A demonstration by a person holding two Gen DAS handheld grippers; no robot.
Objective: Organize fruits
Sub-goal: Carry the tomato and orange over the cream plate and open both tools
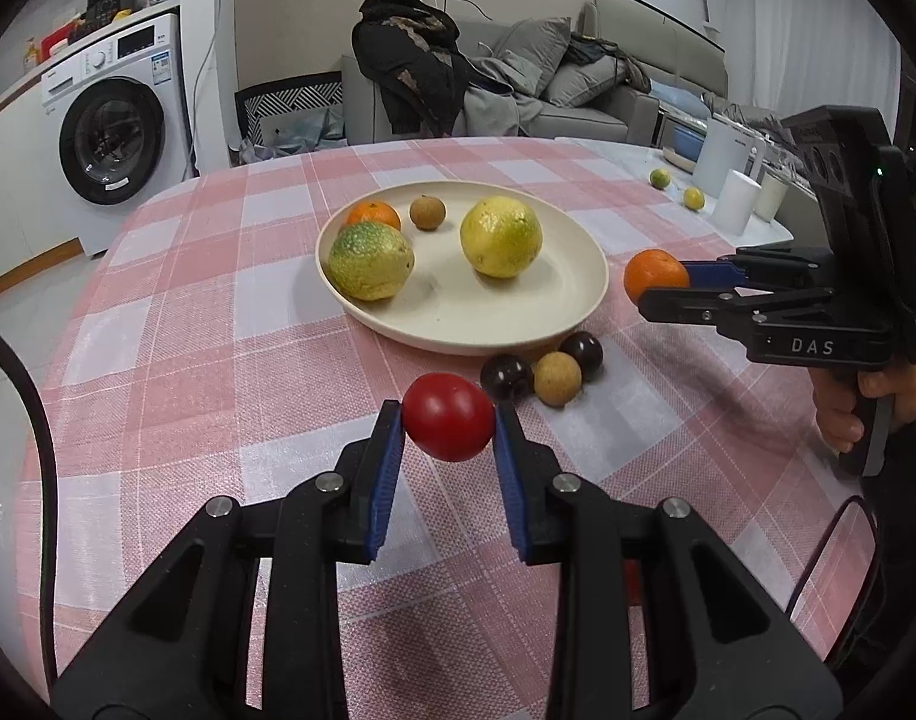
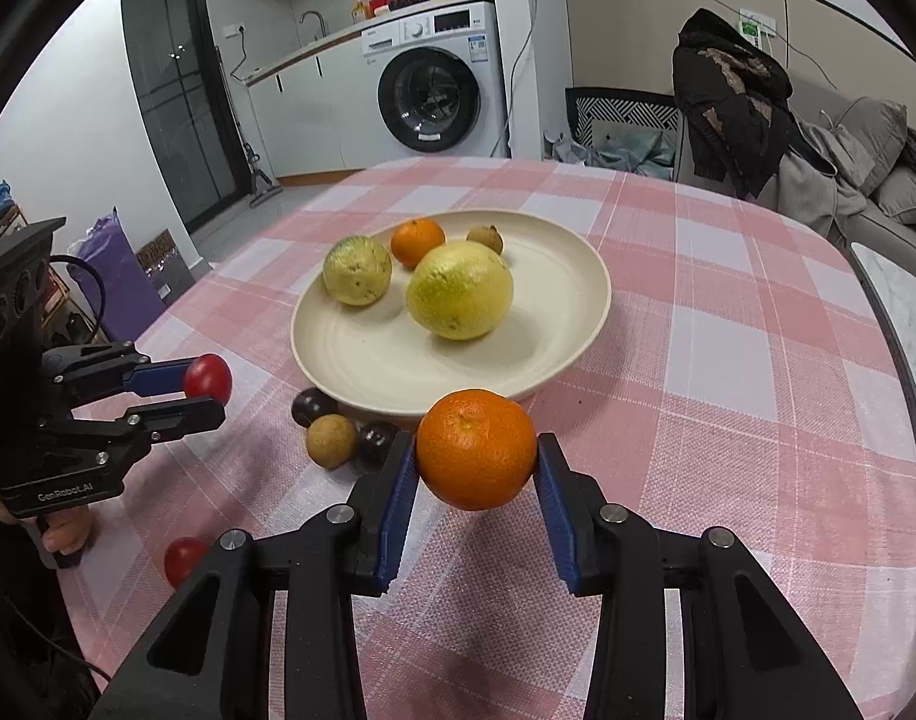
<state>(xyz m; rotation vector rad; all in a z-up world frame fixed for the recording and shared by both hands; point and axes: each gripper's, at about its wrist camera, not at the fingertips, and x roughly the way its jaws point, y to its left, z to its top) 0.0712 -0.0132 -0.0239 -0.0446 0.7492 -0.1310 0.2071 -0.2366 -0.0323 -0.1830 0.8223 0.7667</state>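
A cream plate [image 1: 577,312] [image 2: 553,354] on the pink checked tablecloth holds two yellow-green citrus fruits [image 1: 501,235] [image 1: 371,261], a small orange [image 1: 374,215] and a brown longan [image 1: 428,212]. My left gripper [image 1: 449,417] [image 2: 215,390] is shut on a red tomato [image 1: 449,417] [image 2: 207,376], held above the cloth near the plate's front. My right gripper [image 2: 477,450] [image 1: 661,288] is shut on an orange [image 2: 477,449] [image 1: 654,273], beside the plate's edge. Two dark plums [image 1: 505,377] [image 1: 581,353] and a longan [image 1: 557,378] lie on the cloth by the plate.
A second red tomato [image 2: 183,559] lies on the cloth near the left hand. White cups [image 1: 736,201] and two small green-yellow fruits [image 1: 660,179] [image 1: 693,198] stand on a white side table at the right. A sofa and a washing machine stand behind.
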